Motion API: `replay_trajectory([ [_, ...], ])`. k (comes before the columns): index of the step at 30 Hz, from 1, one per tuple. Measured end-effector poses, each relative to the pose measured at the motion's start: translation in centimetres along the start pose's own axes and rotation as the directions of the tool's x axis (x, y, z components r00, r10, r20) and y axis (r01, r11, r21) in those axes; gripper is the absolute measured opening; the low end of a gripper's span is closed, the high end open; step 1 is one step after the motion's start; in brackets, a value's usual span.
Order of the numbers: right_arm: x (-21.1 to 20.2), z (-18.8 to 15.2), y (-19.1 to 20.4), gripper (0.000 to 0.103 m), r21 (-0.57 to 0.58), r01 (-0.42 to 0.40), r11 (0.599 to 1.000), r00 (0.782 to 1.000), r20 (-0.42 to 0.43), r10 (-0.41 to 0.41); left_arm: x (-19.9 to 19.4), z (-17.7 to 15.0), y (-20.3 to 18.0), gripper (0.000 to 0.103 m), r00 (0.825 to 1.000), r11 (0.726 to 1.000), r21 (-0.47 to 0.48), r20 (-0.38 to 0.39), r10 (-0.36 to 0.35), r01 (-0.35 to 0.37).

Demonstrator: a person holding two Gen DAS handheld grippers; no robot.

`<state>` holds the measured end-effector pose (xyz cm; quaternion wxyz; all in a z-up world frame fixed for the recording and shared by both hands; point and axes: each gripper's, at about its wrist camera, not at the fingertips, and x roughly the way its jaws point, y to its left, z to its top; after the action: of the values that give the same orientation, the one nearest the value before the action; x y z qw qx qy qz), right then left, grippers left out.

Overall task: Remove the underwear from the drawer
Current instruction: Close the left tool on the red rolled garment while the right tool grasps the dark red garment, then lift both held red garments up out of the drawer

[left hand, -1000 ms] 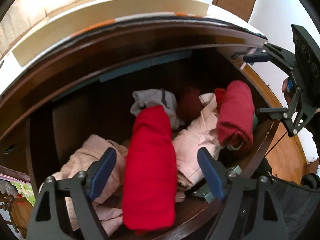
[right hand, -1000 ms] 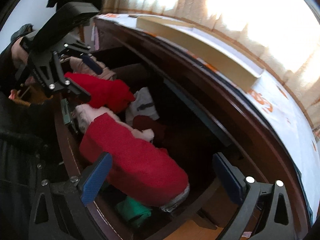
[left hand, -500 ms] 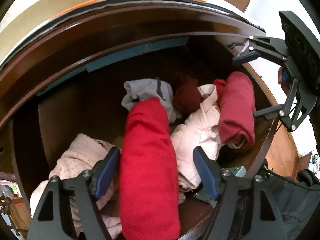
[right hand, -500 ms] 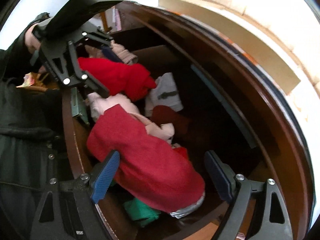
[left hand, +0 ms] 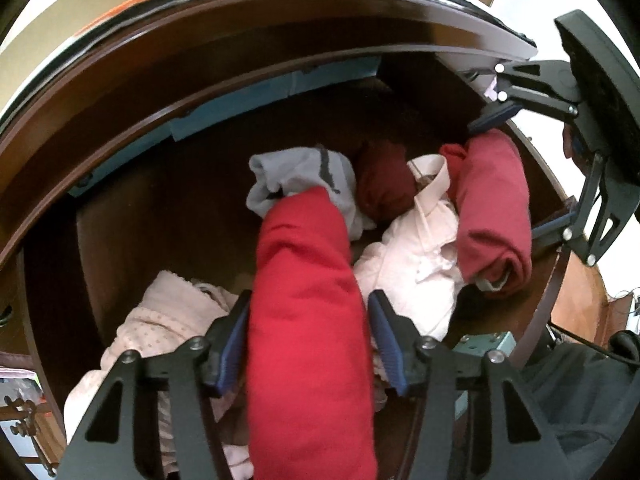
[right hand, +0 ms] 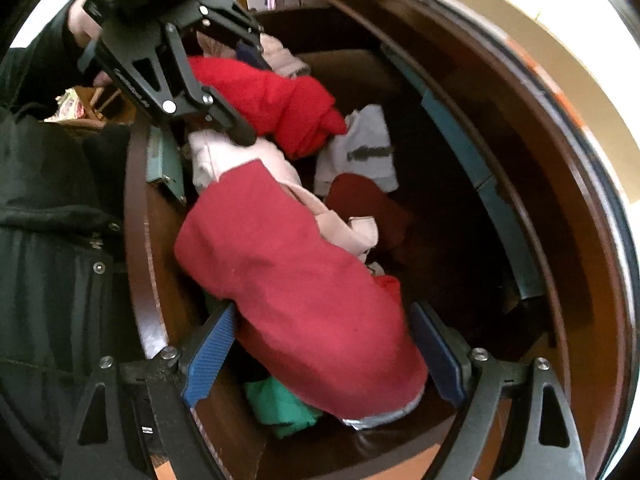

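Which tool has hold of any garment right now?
Neither yet: left tool is closing around the bright red roll; right tool straddles the darker red roll, open.

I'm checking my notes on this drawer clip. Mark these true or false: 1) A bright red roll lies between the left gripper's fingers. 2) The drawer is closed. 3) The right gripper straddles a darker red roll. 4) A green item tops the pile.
1) True: bright red roll, left gripper, jaws closing.
2) False: the drawer is open.
3) True: right gripper, darker red roll.
4) False: the green item lies underneath.
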<state>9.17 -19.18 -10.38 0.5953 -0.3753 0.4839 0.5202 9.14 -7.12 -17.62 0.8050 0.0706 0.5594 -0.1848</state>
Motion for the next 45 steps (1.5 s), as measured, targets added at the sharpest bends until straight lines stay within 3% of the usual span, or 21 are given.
replay_trajectory([
  [4, 0.4, 0.1, -0.2, 0.071, 0.041, -0.025, 0.999, 1.000, 0.012, 0.024, 0.1, -0.2, -0.1, 0.056, 1.000, 1.000, 0.004, 0.010, 0.001, -0.002],
  [10, -1.1, -0.7, 0.2, 0.052, 0.109, -0.008, 0.994, 0.998, 0.056, 0.002, -0.5, -1.0, 0.4, 0.045, 0.999, 1.000, -0.008, 0.049, 0.010, -0.009],
  [15, -2.3, -1.8, 0.5, 0.042, 0.201, 0.006, 0.980, 0.990, 0.134, -0.033, -1.3, -1.4, 0.4, 0.040, 0.995, 0.999, -0.045, 0.103, 0.001, 0.003],
  [23, -4.6, -4.1, 0.6, 0.041, 0.340, -0.023, 0.940, 0.960, 0.270, -0.074, -4.3, -1.8, 1.1, 0.040, 0.972, 0.993, -0.121, 0.236, 0.013, 0.016],
  [28, -5.3, -4.3, 0.9, 0.041, 0.426, -0.038, 0.904, 0.945, 0.310, -0.107, -5.5, -2.0, 1.0, 0.040, 0.951, 0.991, -0.133, 0.307, 0.031, 0.010],
  [38, -5.7, -4.9, 0.9, 0.041, 0.566, -0.069, 0.822, 0.913, 0.369, -0.177, -6.7, -2.4, 0.8, 0.040, 0.922, 0.986, -0.166, 0.383, 0.056, 0.010],
  [45, -6.3, -4.8, 1.7, 0.041, 0.600, -0.112, 0.792, 0.881, 0.428, -0.200, -7.7, -2.8, 0.3, 0.040, 0.900, 0.987, -0.158, 0.430, 0.064, 0.005],
])
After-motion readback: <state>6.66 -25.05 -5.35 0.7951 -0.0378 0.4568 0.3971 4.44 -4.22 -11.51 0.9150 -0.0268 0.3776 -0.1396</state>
